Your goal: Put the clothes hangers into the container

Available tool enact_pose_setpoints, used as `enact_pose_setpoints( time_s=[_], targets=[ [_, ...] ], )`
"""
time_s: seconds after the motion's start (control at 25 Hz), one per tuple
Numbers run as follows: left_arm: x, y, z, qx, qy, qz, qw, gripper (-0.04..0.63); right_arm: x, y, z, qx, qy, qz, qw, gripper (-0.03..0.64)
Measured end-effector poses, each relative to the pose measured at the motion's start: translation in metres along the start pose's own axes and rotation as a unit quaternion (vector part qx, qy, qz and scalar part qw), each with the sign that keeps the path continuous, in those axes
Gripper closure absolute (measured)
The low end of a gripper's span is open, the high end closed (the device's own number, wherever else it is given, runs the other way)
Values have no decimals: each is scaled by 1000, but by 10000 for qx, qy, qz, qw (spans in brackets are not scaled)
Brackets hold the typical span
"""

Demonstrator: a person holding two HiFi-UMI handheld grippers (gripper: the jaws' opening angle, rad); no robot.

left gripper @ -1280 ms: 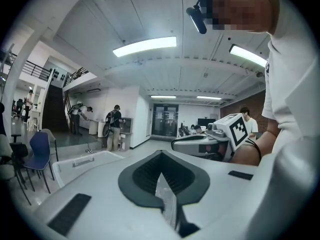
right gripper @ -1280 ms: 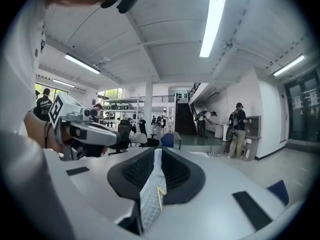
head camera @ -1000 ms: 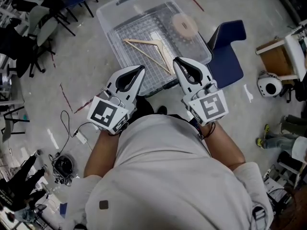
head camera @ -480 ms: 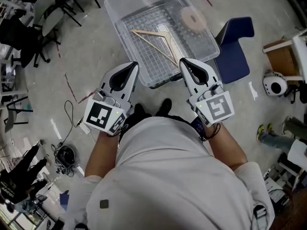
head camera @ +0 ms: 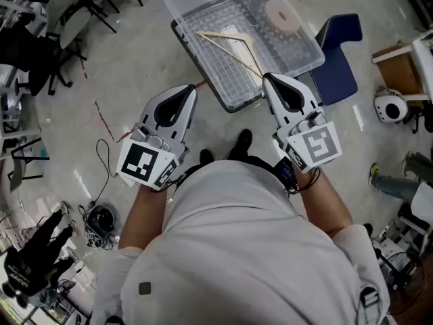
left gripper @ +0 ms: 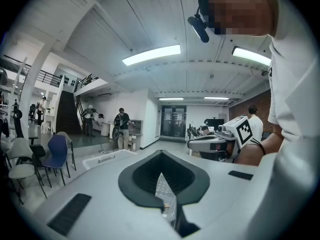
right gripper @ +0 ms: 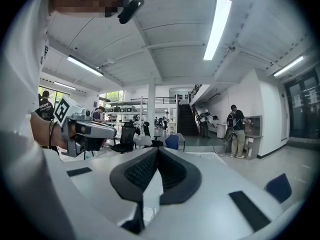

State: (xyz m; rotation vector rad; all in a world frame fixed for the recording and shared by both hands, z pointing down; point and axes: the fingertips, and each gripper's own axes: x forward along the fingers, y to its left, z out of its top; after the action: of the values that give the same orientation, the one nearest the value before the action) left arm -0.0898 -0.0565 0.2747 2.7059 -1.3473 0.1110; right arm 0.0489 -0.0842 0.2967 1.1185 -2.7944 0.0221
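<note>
A wooden clothes hanger [head camera: 226, 51] lies flat inside the clear plastic container [head camera: 172, 5] on the floor at the top of the head view. My left gripper [head camera: 192, 90] is held over the bare floor just left of the container's near corner, shut and empty. The right gripper [head camera: 266, 78] has its tip at the container's near right edge, also shut with nothing in it. Both gripper views look level across the room: the left gripper [left gripper: 161, 152] and the right gripper [right gripper: 157, 149] show their pads meeting and nothing between them.
A round wooden disc [head camera: 284, 17] also lies in the container. A blue chair [head camera: 342, 53] stands right of it, with a box [head camera: 396, 66] and a white helmet-like object [head camera: 391, 105] beyond. Office chairs [head camera: 61, 32] stand at far left, cables [head camera: 101, 215] on the floor.
The container has slid up and to the right in the head view. Both grippers have come back from its near edge; the left one now hangs over the floor.
</note>
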Motion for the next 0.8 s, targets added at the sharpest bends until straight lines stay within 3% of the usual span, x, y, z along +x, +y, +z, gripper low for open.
enact_pose_setpoints(
  time_s=[0.44,0.8],
  targets=[
    [-89,14,-15,-32,-12,-388,9992,579,-13,95,9,-154,68,-313,9994,597],
    [-115,-12,-17,-16,-168,-516,9985,579,-50,122,7,-273,142,-399,9987,597]
  ],
)
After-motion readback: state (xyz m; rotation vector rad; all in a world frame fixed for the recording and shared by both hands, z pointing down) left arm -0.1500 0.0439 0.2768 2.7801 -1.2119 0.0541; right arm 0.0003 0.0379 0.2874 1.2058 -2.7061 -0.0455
